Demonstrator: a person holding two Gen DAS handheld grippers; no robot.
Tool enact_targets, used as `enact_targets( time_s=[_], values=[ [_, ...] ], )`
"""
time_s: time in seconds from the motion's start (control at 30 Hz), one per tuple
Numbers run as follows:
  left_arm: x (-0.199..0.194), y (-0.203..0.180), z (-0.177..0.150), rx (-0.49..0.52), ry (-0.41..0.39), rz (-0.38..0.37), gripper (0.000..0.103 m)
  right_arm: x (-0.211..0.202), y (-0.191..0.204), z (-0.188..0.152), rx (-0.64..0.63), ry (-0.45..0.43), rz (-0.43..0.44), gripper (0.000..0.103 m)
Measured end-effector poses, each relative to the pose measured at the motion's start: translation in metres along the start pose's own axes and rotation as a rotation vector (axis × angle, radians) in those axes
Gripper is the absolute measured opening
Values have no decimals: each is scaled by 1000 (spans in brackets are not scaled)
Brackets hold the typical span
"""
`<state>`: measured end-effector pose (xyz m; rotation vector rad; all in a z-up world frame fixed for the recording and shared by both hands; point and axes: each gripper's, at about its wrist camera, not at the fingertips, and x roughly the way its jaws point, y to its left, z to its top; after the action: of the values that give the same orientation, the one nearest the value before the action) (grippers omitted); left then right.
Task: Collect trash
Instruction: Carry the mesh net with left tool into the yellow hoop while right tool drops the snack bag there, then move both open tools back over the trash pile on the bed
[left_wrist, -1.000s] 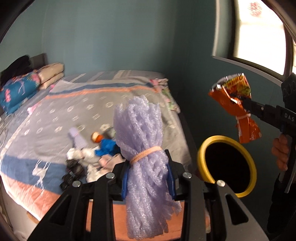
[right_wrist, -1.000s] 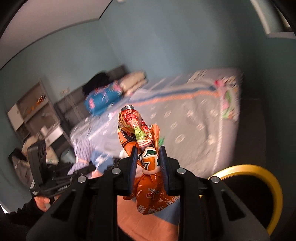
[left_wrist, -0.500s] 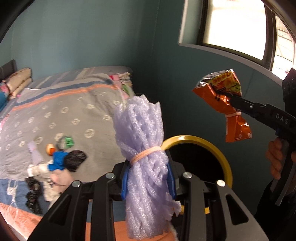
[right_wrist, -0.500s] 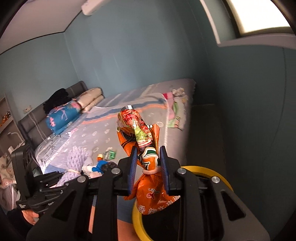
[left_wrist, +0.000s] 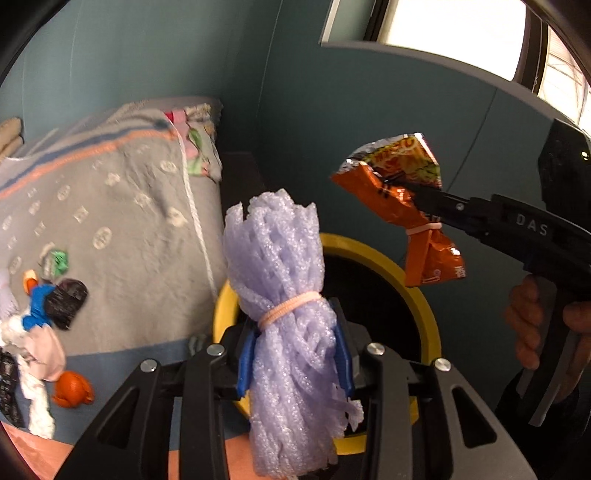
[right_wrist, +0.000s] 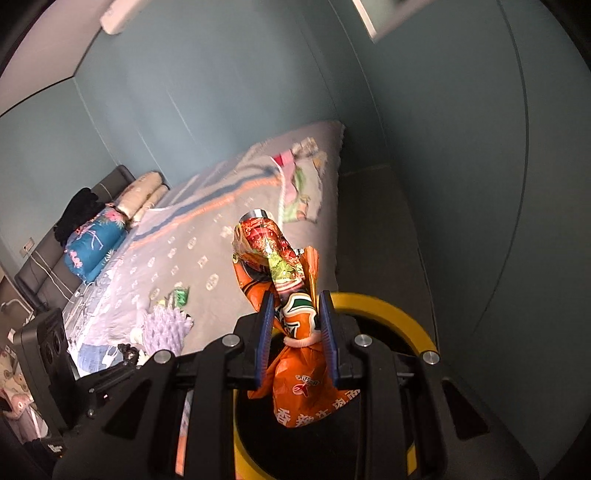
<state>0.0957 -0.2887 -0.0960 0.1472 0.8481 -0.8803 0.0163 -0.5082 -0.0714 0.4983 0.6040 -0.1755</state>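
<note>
Lilac foam netting (left_wrist: 291, 325), bundled with a pink band, is clamped between the blue pads of our left gripper (left_wrist: 293, 354). Our right gripper (right_wrist: 295, 332) is likewise closed on one orange snack wrapper (right_wrist: 291, 314), tied at its waist with a band.

Since a second ago both views have swung off the bed (left_wrist: 122, 206) toward the yellow-rimmed bin (left_wrist: 424, 314). The bin mouth now lies directly beyond the foam bundle in the left view, and directly beneath the wrapper in the right view. We judge that both pieces are now staged for release; the wrapper looks better centred, while the foam sits nearer the left rim of the bin.

Count in hand: one foam bundle, one wrapper. One bin stands on the floor to the right of the bed, near the wall.

Count left on the bed: a cluster at the near left edge holds one blue scrap (left_wrist: 37, 306), one dark wrapper (left_wrist: 68, 302), one green scrap (left_wrist: 57, 260), white and pink crumpled pieces, and one orange scrap (left_wrist: 72, 387). The exact number of pale pieces cannot be told. We judge that further trips are required.
</note>
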Motion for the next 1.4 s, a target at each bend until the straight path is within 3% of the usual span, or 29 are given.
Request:
enact_targets(
  time_s=[0.17,0.27,0.33,0.5,0.73,1.03,1.4],
  values=[
    [10,-5,-5,2,24,-15,36,17,-15,-9,29,54,18,25],
    [9,-4,-5,-4,18,-17,47,19,-14,-8,40,44,18,28],
    [9,-3,-5,-20,18,-27,58,17,-21,-8,57,32,12,40],
    [0,5,-5,-38,0,-21,74,10,-23,-5,79,9,-8,44],
    [-25,22,-2,-55,-88,56,93,-3,-15,-1,57,-51,-1,57],
    [-75,66,6,-108,-218,210,95,-3,34,4,-30,-86,98,72],
    [-133,134,-8,-157,-302,401,95,26,134,0,-199,-28,289,76]
  ],
)
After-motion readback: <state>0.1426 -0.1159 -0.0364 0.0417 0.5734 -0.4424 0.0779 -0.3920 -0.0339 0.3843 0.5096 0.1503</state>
